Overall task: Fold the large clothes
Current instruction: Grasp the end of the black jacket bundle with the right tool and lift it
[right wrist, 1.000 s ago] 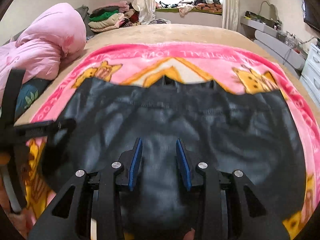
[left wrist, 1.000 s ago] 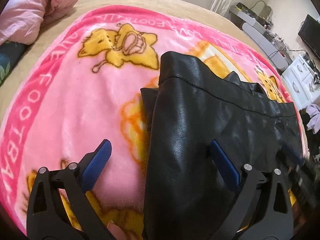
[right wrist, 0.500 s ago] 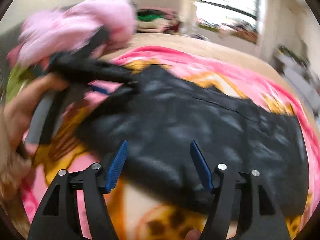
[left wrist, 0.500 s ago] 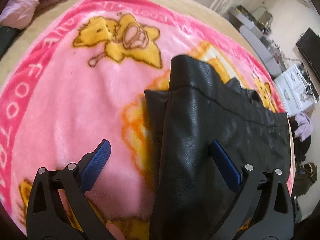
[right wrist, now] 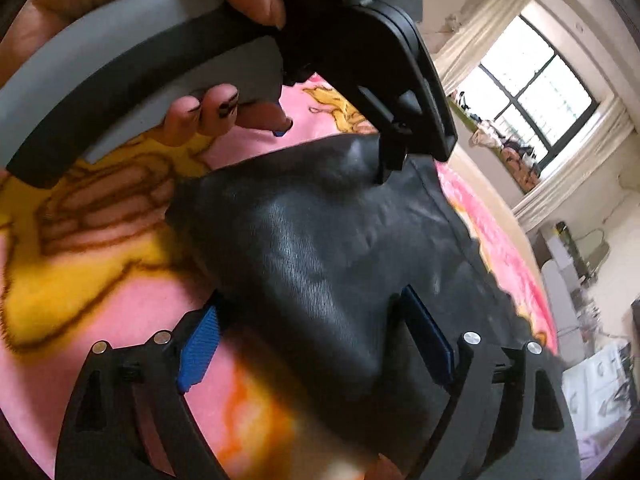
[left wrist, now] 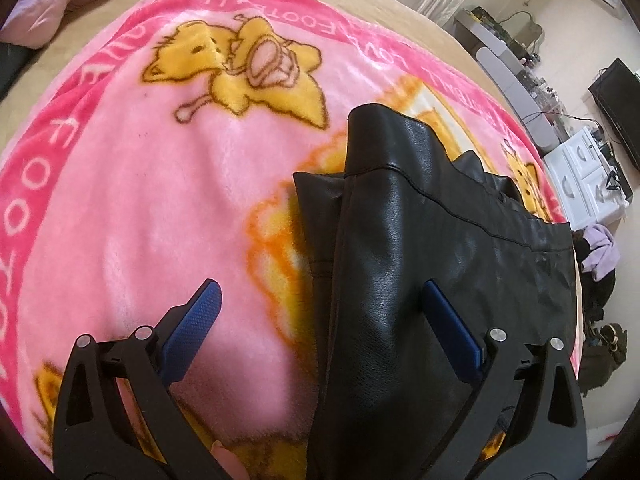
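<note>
A black leather garment point(left wrist: 420, 264) lies folded on a pink cartoon blanket point(left wrist: 140, 200) that covers the bed. My left gripper point(left wrist: 320, 320) hangs open over the garment's left folded edge, one blue pad above the blanket and the other above the leather. In the right wrist view a hand point(right wrist: 212, 108) holds that left gripper point(right wrist: 332, 154) just above the garment's far corner. My right gripper point(right wrist: 316, 320) straddles a raised fold of the garment point(right wrist: 320, 264). Its jaws are opening, and the blue pads point(right wrist: 198, 348) stand beside the fold without pressing on it.
Pink bedding point(left wrist: 36, 8) is piled at the bed's far left corner. White drawers point(left wrist: 588, 176) and a dark screen point(left wrist: 616, 100) stand past the bed's right edge, with clothes point(left wrist: 600, 248) on the floor. A window point(right wrist: 532, 92) lies beyond the bed.
My right gripper's jaws went from narrow to wide. It rolled and swung left along the garment, close to the left gripper. The left gripper tipped slightly downward and stayed open.
</note>
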